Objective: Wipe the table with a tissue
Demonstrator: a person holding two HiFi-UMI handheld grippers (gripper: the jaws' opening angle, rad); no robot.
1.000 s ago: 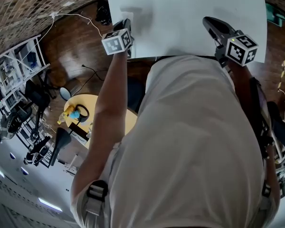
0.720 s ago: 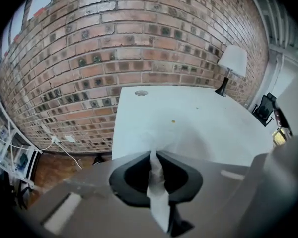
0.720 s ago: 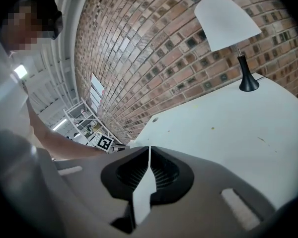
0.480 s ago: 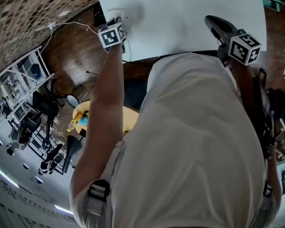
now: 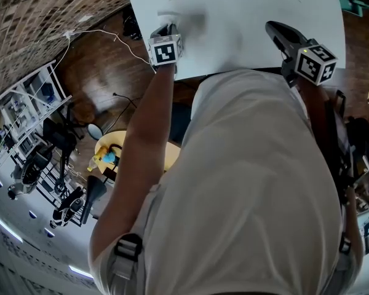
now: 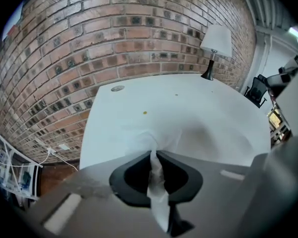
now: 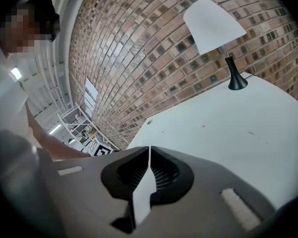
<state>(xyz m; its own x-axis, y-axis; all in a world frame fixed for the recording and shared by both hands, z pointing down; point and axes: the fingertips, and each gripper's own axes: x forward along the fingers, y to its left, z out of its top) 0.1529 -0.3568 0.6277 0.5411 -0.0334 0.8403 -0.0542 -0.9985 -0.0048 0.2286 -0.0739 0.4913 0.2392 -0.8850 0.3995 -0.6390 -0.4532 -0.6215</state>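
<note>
1. The white counter (image 5: 252, 17) fills the top of the head view, with a brick wall behind it in both gripper views.
2. The left gripper (image 6: 153, 155) points steeply down at the counter's near left part. Its jaws are nearly closed, pinching a strip of white tissue (image 6: 149, 135) that runs up between them.
3. The right gripper (image 7: 149, 150) hovers over the counter's near right edge, well apart from the left one. Its jaw tips are pressed together on nothing. The pale sliver below the tips may be only the counter showing through.
4. The tissue fans out past the left jaw tips and lies crumpled on the counter.
5. A small yellowish speck (image 6: 145, 113) sits on the counter just beyond the tissue.
</note>
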